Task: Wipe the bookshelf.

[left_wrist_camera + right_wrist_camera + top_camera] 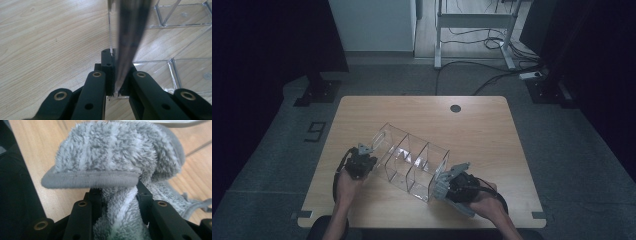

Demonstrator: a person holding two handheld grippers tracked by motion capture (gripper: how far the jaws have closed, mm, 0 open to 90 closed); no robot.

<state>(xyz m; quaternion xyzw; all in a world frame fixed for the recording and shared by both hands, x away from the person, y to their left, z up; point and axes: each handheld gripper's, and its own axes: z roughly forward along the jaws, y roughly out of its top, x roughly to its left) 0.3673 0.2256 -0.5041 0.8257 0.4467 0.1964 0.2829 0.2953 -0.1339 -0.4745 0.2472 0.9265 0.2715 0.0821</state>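
A clear acrylic organizer (412,160) with several compartments lies slantwise on the wooden table (422,112). My left gripper (362,161) is at its left end. In the left gripper view, this gripper (115,72) is shut on an upright clear wall (127,37) of the organizer, which runs edge-on between the jaws. My right gripper (447,182) is at the organizer's near right end with a grey cloth (440,187) against it. In the right gripper view, this gripper (120,192) is shut on the fluffy grey cloth (107,152), which bunches up over the jaws.
A round black hole (455,108) sits near the table's far edge. Beyond the table are a white cabinet (374,25), a desk frame (472,30) and cables (492,75) on the floor. Both hands are close to the table's near edge.
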